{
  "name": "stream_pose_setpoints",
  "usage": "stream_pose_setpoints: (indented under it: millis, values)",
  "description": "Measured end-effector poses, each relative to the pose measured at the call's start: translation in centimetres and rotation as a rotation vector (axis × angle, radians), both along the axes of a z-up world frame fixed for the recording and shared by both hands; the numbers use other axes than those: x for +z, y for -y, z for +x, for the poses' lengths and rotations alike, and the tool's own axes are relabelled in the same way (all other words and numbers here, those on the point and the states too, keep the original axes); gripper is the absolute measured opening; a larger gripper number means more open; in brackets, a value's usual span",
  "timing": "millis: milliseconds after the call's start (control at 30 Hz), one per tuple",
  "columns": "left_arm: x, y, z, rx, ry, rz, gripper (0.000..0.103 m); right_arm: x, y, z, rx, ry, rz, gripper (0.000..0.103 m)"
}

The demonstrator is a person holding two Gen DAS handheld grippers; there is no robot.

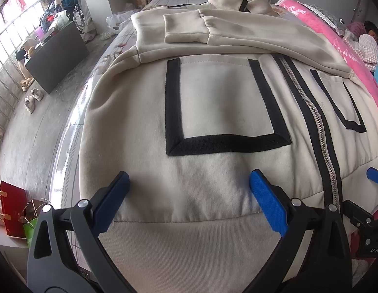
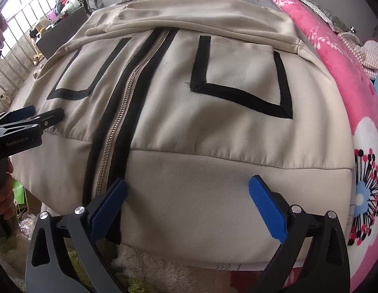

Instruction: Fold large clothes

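Hem point(image 2: 189, 195) nearest, collar point(image 1: 234, 0) far | jacket point(image 1: 213, 102) lengthwise | both fingers wide apart, empty

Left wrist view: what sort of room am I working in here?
Most likely a lived-in bedroom. The beige zip-up jacket lies spread on a bed with a pink floral blanket alongside, and small pale shoes sit on the grey floor near the barred window.
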State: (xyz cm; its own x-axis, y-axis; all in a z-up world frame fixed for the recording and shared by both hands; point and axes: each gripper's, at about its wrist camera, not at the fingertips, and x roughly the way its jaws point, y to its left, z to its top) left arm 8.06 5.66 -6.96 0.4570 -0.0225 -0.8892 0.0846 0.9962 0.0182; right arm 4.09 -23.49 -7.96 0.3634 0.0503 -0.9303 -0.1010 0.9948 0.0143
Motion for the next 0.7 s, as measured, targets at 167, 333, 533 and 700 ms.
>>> stream_pose_setpoints:
  millis: [167,333,533,700]
  values:
    - [-0.08,-0.02,-0.07,0.004,0.006,0.003,0.096,-0.06,0.03,-0.12,-0.014,0.015,0.0,0.097]
    - [-0.07,-0.04,-0.13,0.008,0.007,0.002,0.096,-0.06,0.06,-0.3,-0.024,0.024,0.001,0.097]
    - [-0.07,-0.06,-0.13,0.011,0.005,0.003,0.096,-0.1,0.12,-0.61,-0.026,0.046,0.004,0.097]
    - [-0.08,-0.11,-0.1,0.015,0.0,-0.001,0.096,-0.09,0.22,-0.65,-0.029,0.051,0.004,0.097]
